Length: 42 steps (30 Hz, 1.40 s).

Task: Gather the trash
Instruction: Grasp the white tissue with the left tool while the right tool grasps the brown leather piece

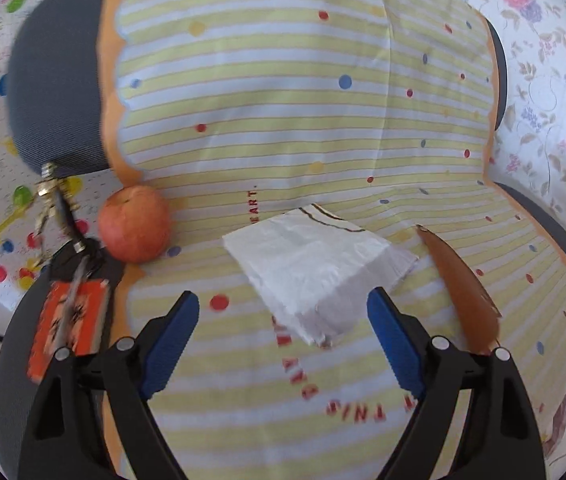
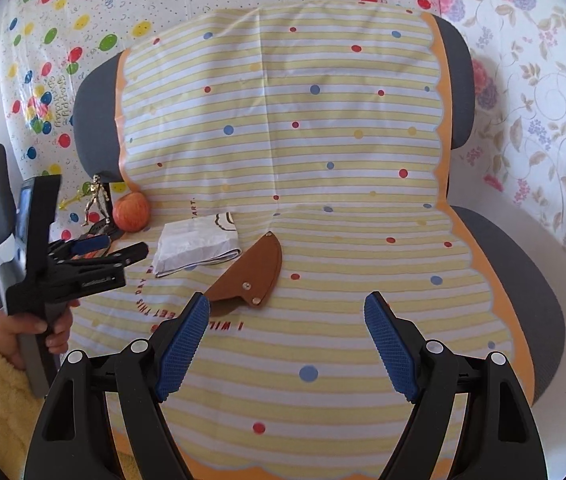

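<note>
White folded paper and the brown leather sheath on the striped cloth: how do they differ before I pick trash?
The white folded paper is crinkled and roughly rectangular; the brown leather sheath is smooth, curved to a point and riveted. The paper lies nearer the apple and sits ahead of the open left gripper; the sheath lies nearer the open right gripper. Both lie flat on the striped cloth, untouched.

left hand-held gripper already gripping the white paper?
No. The left hand-held gripper is open, its blue fingers either side of the folded white paper, not closed on it.

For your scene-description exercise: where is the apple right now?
The apple sits at the striped cloth's left edge in both views, between the gold figurine and the folded white paper.
</note>
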### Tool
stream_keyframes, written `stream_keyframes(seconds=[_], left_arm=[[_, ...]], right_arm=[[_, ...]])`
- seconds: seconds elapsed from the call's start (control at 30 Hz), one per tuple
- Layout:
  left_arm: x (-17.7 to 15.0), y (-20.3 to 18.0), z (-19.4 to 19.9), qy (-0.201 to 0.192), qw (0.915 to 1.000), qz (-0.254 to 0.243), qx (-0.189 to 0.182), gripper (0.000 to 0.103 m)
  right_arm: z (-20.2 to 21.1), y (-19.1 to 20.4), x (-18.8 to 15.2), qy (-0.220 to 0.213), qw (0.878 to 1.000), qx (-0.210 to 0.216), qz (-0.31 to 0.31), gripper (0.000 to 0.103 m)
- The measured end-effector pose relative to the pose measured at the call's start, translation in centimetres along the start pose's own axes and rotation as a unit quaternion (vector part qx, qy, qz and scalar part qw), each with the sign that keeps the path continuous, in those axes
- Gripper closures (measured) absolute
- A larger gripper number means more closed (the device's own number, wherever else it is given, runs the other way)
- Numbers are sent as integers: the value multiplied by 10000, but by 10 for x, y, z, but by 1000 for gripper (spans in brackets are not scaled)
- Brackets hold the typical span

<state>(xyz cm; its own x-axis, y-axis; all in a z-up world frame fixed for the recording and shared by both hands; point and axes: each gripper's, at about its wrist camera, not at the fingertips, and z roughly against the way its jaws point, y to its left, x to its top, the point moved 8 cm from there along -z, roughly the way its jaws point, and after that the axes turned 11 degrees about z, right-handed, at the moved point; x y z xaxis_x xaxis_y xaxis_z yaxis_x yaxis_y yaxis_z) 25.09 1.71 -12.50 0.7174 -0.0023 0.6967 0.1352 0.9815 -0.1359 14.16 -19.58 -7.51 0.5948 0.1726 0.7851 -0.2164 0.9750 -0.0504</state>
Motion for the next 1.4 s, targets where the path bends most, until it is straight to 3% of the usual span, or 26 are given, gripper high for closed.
stream_keyframes(seconds=[0.27,0.47,0.53,0.7,0.73,0.8,0.87,1.03,1.27,1.33,1.4], left_arm=[[9,-9,-66,832,9926,-825,-325,13],[3,0,-77,1142,9863,-393,-1126,10],[1,-2,-73,1121,9862,-493,-1112,16],[-4,-6,-60,1115,9851,-454,-1231,42],[-6,-8,-56,1088,9857,-434,-1212,50],[-12,-17,-45,1006,9874,-503,-1108,88],[-19,-24,-34,897,9900,-583,-924,101],[-23,-17,25,143,9986,66,-501,102],[-30,-14,93,-644,9958,615,-199,102],[-34,-9,97,-722,9949,699,-85,102],[-39,-3,98,-709,9942,798,-104,102]], right_arm=[[-27,-18,3,104,9998,5,-170,23],[-33,-21,-5,231,9996,10,-176,23],[-33,-23,-6,238,9994,24,-237,23],[-24,-22,-9,206,9992,22,-327,23],[-21,-20,-9,191,9994,18,-298,23],[-15,-17,-10,160,9996,-2,-240,23],[-9,-15,-11,150,9997,-13,-191,23],[-7,-2,-10,158,9998,67,-55,23],[-42,37,2,312,9987,118,375,23],[-56,47,8,373,9981,54,489,25],[-71,54,12,477,9971,-71,581,37]])
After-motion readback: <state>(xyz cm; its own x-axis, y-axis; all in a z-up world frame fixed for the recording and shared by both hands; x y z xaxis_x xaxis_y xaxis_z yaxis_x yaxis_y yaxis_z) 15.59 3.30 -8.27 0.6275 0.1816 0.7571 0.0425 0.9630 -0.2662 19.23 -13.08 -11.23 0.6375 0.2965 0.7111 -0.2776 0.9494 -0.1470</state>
